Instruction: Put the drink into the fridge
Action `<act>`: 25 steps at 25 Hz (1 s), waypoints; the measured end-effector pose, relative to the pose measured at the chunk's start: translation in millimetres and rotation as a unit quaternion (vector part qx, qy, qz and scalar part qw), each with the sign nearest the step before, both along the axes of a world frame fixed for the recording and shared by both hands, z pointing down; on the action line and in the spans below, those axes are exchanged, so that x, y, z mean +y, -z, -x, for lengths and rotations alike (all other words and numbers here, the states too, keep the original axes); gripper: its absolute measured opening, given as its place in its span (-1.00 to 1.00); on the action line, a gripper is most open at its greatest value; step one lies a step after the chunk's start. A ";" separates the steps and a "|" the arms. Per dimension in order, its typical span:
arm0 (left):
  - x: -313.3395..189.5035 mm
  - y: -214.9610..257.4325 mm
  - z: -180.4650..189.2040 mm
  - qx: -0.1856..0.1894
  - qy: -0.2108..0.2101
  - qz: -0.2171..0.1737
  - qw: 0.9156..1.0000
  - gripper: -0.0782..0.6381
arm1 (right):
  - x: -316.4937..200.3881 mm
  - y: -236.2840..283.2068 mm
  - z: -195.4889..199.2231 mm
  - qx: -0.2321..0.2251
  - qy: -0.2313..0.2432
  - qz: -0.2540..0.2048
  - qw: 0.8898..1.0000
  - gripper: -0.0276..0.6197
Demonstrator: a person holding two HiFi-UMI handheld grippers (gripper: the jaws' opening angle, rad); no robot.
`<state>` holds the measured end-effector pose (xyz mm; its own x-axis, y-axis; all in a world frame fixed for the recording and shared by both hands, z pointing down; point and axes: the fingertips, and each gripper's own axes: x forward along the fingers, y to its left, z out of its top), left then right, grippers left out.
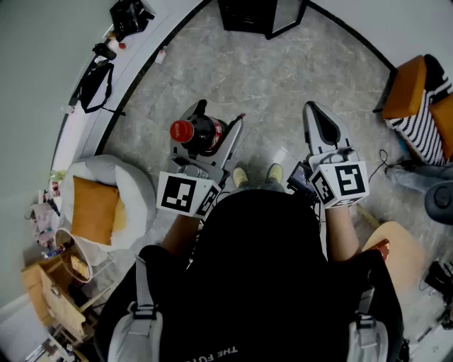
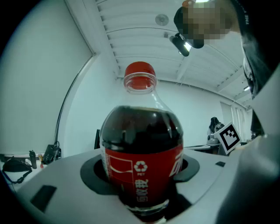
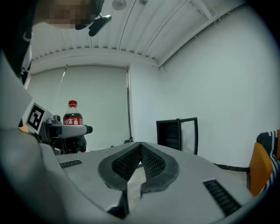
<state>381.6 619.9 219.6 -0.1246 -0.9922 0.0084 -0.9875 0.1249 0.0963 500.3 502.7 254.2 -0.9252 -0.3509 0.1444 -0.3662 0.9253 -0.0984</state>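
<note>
Grey marbled floor spreads out below the person, who stands well short of the fridge at the far end of the room. It is a small black cabinet, and its glass door seems to stand ajar. A white beanbag with an orange cushion sits to the left, and an orange chair draped in striped cloth sits to the right.

The left claw is clamped around the cola bottle, with its jaws spread wide to fit the round body. The bottle stands upright in the grip. It is clear, smooth plastic filled with dark liquid, with a glossy red label around its middle and a ribbed red cap on a narrow neck. The curved, dark-lined recesses of the claw press on either side of the label.

The right claw is closed with nothing in it. Its grey shells meet at the tip, and the dark cross-hatched pads face each other.

I judge this to be the carrying step: the drink is picked up and held at mid height, with the fridge well apart ahead. The next move calls for walking to the far wall while keeping the bottle upright. The empty right claw can then swing the glass door wider if the gap proves too narrow. The slick, rounded plastic could twist in the grip if it gets tilted.
</note>
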 end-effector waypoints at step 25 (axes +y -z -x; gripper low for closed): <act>57.4 -18.6 36.2 0.006 -0.007 0.006 1.000 0.08 | 61.0 -6.7 42.8 -0.042 0.046 0.054 0.997 -0.88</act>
